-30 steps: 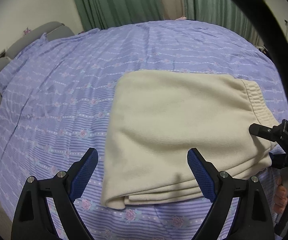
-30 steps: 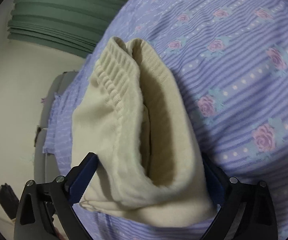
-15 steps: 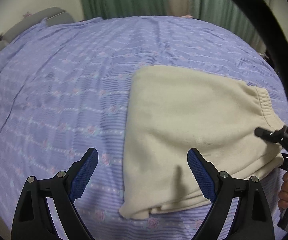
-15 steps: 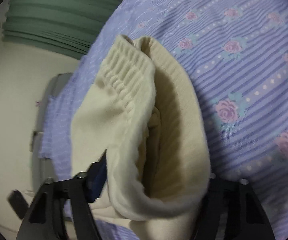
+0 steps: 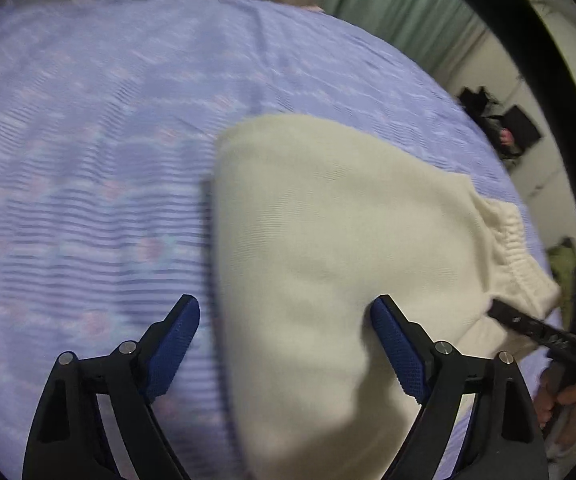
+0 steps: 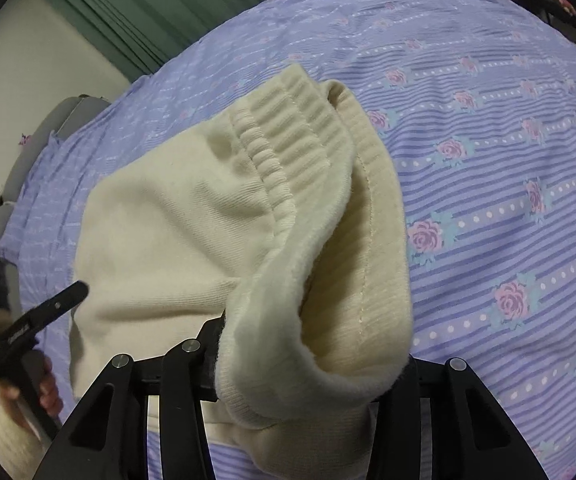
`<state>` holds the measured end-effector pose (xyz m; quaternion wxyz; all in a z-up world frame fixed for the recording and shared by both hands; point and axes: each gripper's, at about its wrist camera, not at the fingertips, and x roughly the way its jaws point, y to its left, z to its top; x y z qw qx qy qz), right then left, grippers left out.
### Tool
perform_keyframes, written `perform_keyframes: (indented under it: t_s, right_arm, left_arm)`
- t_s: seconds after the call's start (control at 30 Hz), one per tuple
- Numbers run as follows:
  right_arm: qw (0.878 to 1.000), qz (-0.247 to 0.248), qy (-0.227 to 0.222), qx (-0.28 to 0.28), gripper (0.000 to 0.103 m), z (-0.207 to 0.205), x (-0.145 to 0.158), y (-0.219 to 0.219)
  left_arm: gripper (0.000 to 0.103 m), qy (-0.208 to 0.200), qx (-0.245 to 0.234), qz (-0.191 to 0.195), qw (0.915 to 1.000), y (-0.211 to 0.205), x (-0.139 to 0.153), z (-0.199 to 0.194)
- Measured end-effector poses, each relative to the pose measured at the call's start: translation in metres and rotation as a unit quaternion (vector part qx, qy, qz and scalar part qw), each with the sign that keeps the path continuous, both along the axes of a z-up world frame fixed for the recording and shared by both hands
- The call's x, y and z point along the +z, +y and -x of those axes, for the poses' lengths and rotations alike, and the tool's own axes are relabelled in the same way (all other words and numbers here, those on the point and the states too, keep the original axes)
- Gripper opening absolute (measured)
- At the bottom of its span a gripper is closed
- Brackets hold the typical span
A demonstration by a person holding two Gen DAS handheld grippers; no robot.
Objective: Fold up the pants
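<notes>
In the left wrist view the purple flowered bedspread (image 5: 100, 152) fills the left and upper part of the frame, blurred. At lower left and lower centre stand the blue pads of the left gripper (image 5: 284, 344), spread wide and released, with the near edge of the cream pants (image 5: 328, 232) lying between them; neither pad presses the cloth visibly, though the right-hand pad sits just against it. The pants occupy the centre and right of that frame as a compact stack of layers, the ribbed waistband (image 5: 512, 240) toward the right edge.

In the right wrist view the same bundle runs from centre left to bottom centre, waistband end nearest. The right gripper (image 6: 308, 364) at the bottom of the frame is clenched on the thick waistband edge, which bulges up over its fingers and looks raised off the bedspread.

Judging by the layers, the legs seem already doubled over; what appears left is a last fold or setting the bundle down flat and letting go
</notes>
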<state>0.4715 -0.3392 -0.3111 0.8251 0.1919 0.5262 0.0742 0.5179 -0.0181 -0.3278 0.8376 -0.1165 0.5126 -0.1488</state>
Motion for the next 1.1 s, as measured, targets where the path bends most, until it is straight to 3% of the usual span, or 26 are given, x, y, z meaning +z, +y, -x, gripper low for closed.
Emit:
perform_keyframes:
  t_s: [0.07, 0.13, 0.2, 0.23, 0.3, 0.33, 0.37, 0.4, 0.43, 0.47, 0.53, 0.57, 0.63, 0.77, 0.87, 1.1]
  right_arm:
    - [1.0, 0.007, 0.001, -0.007, 0.044, -0.002, 0.0, 0.004]
    - [1.0, 0.011, 0.002, -0.014, 0.045, -0.002, -0.002, 0.0]
    - [1.0, 0.014, 0.005, -0.025, 0.046, -0.004, -0.003, 0.002]
    - [0.999, 0.016, 0.005, -0.027, 0.047, -0.003, -0.006, 0.006]
    - [0.999, 0.022, 0.004, -0.033, 0.049, -0.004, -0.007, 0.007]
    - [0.999, 0.02, 0.004, -0.036, 0.049, -0.007, -0.008, 0.016]
    - [0.999, 0.018, 0.004, -0.038, 0.05, -0.009, -0.009, 0.016]
    - [0.999, 0.019, 0.005, -0.038, 0.05, -0.01, -0.01, 0.017]
    - [0.999, 0.025, 0.006, -0.037, 0.051, -0.011, -0.01, 0.019]
    - [0.999, 0.03, 0.006, -0.036, 0.051, -0.011, -0.01, 0.02]
    - [0.999, 0.026, 0.01, -0.037, 0.049, -0.014, -0.008, 0.022]
    - [0.999, 0.021, 0.013, -0.036, 0.046, -0.014, -0.005, 0.022]
    - [0.999, 0.03, -0.001, -0.026, 0.042, -0.009, 0.009, 0.024]
    - [0.998, 0.05, -0.036, 0.008, 0.036, 0.009, 0.051, 0.041]
    - [0.997, 0.046, -0.051, 0.029, 0.035, 0.035, 0.087, 0.051]
    - [0.991, 0.056, -0.085, 0.09, 0.035, 0.113, 0.161, 0.074]
  left_arm:
    - [0.079, 0.023, -0.005, 0.048, 0.9986, 0.002, -0.009, -0.009]
    - [0.052, 0.041, -0.008, 0.089, 0.9952, 0.004, -0.006, -0.01]
    - [0.042, 0.022, -0.018, 0.111, 0.9934, 0.003, 0.012, -0.005]
    - [0.042, 0.008, -0.032, 0.121, 0.9921, 0.003, 0.017, -0.003]
    - [0.045, 0.022, -0.032, 0.113, 0.9928, 0.002, 0.006, -0.008]
    - [0.06, 0.041, -0.027, 0.094, 0.9943, 0.0, -0.008, -0.015]
    - [0.069, 0.06, -0.021, 0.083, 0.9945, -0.001, -0.021, -0.022]
    - [0.077, 0.076, -0.015, 0.095, 0.9925, -0.002, -0.032, -0.027]
    - [0.079, 0.084, -0.01, 0.115, 0.9897, -0.003, -0.041, -0.032]
    - [0.078, 0.086, -0.002, 0.118, 0.9894, -0.005, -0.042, -0.03]
    - [0.052, 0.091, 0.007, 0.121, 0.9885, -0.009, -0.034, -0.031]
    - [0.047, 0.084, 0.016, 0.109, 0.9903, -0.012, -0.023, -0.028]
    - [0.023, 0.054, 0.018, 0.08, 0.9951, -0.015, 0.0, -0.024]
    - [0.019, 0.019, 0.018, 0.067, 0.9974, -0.015, 0.052, -0.002]
    - [0.018, -0.004, 0.011, 0.028, 0.9995, -0.016, 0.09, 0.026]
    - [0.018, -0.026, 0.022, -0.002, 0.9994, 0.007, 0.165, 0.116]
